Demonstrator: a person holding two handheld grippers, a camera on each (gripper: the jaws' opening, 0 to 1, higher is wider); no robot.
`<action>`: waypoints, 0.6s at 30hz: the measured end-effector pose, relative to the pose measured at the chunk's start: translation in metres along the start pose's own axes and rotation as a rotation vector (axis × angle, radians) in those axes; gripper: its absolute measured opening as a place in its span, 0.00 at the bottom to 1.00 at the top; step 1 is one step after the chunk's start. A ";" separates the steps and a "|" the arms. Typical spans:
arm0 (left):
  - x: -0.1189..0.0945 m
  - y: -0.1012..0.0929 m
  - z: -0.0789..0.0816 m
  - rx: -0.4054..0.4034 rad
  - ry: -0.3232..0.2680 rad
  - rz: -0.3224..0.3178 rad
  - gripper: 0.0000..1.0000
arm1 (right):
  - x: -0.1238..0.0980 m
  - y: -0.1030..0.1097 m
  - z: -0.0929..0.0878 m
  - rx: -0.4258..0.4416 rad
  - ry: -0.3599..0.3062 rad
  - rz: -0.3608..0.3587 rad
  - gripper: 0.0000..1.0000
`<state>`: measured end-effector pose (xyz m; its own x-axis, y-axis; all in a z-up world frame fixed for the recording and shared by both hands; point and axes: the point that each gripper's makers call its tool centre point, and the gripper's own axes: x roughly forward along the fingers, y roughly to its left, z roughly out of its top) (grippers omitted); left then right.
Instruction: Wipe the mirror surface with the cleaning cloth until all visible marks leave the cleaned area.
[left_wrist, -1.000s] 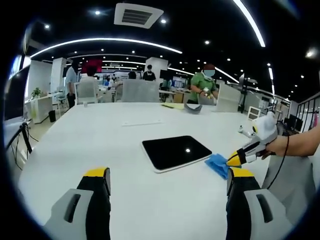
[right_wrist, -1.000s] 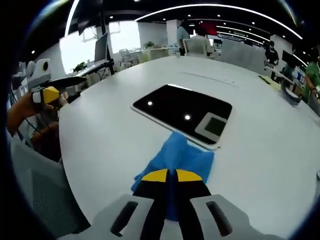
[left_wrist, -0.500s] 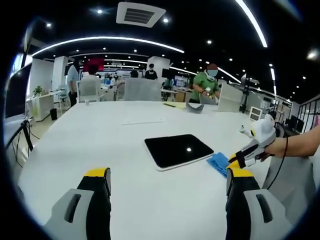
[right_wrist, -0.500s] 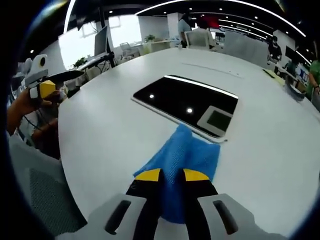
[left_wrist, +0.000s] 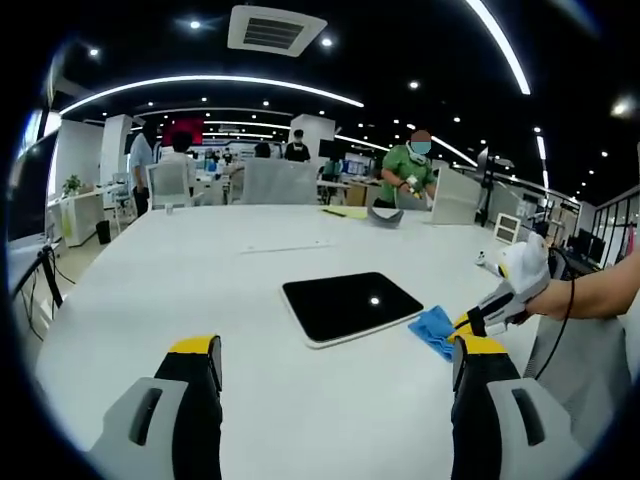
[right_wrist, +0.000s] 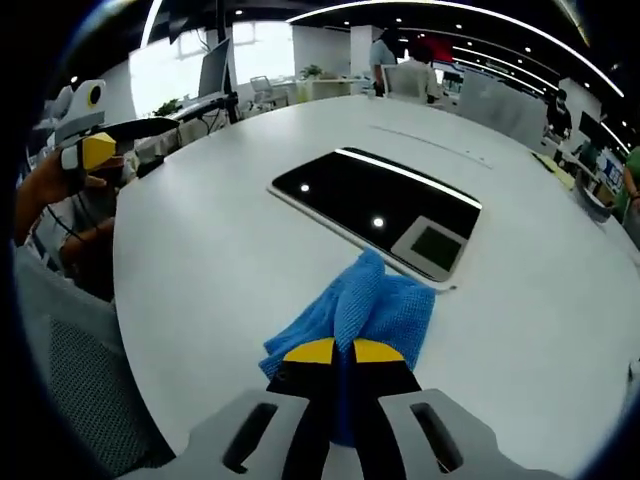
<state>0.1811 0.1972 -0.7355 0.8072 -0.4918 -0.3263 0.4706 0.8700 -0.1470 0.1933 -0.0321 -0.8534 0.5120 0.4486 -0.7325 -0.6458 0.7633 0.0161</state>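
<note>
A dark rectangular mirror (left_wrist: 350, 305) (right_wrist: 380, 208) with a pale rim lies flat on the white table, reflecting ceiling lights. A blue cleaning cloth (right_wrist: 358, 308) (left_wrist: 436, 331) lies bunched on the table just off the mirror's near edge. My right gripper (right_wrist: 342, 354) is shut on the cloth's near part, and the cloth rises in a fold ahead of the jaws. From the left gripper view the right gripper (left_wrist: 466, 325) comes in from the right, held by a hand. My left gripper (left_wrist: 335, 360) hangs open above bare table, short of the mirror.
The white table (left_wrist: 180, 270) is wide, with its rounded edge (right_wrist: 150, 330) near the cloth. A grey chair back (right_wrist: 80, 380) stands at that edge. A paper strip (left_wrist: 283, 245) and a grey bowl-like object (left_wrist: 385, 215) lie at the far end. People and chairs stand beyond.
The right gripper's jaws, slightly apart half a second ago, have closed on the cloth, which now bunches up in a fold. The left gripper stays open and barely moves.
</note>
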 end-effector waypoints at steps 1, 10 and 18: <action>-0.001 0.001 0.000 0.001 0.001 0.002 0.97 | -0.001 0.000 0.002 0.011 -0.003 0.003 0.00; -0.004 0.004 0.002 0.003 -0.002 0.013 0.97 | -0.017 -0.006 0.024 0.048 -0.087 -0.007 0.00; -0.002 -0.001 0.004 0.010 -0.004 -0.004 0.97 | -0.003 0.001 0.012 0.057 -0.040 0.016 0.16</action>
<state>0.1803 0.1966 -0.7313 0.8069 -0.4954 -0.3218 0.4772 0.8677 -0.1392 0.1974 -0.0273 -0.8430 0.5252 0.4783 -0.7039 -0.6213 0.7807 0.0669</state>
